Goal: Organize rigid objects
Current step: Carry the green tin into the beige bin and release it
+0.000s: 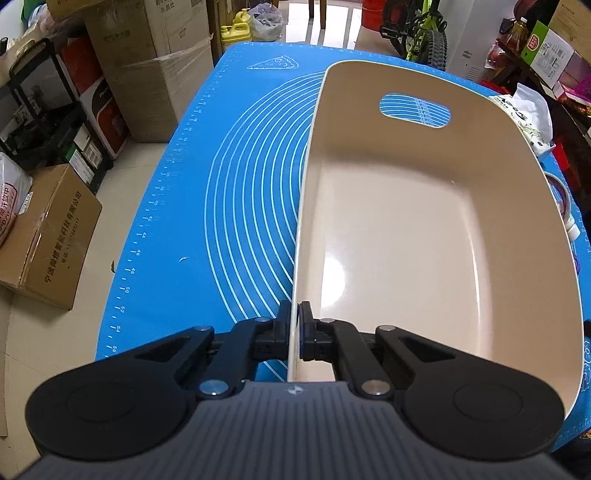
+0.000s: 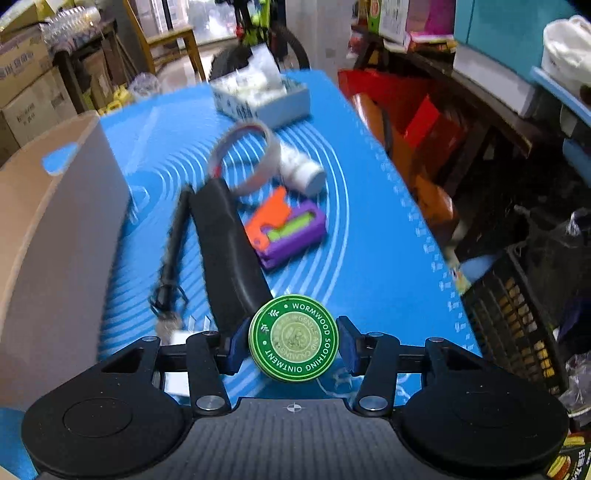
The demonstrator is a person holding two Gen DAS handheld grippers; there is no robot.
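My left gripper point(image 1: 297, 332) is shut on the near left rim of a beige plastic bin point(image 1: 406, 240), which is empty and rests on the blue mat point(image 1: 229, 184). The bin also shows at the left of the right wrist view point(image 2: 55, 221). My right gripper point(image 2: 293, 338) is shut on a round green ointment tin point(image 2: 293, 336) and holds it above the mat. Beyond it lie a black case point(image 2: 225, 243), a black cable point(image 2: 173, 240), an orange and purple toy point(image 2: 288, 229), a white tape ring point(image 2: 245, 158) and a white bottle point(image 2: 303, 170).
A white box of small items point(image 2: 262, 98) sits at the mat's far end. Cardboard boxes point(image 1: 48, 236) and a black shelf point(image 1: 44, 110) stand on the floor to the left. Cluttered shelves and a black crate point(image 2: 517, 295) line the right side. A bicycle point(image 1: 424, 33) stands behind.
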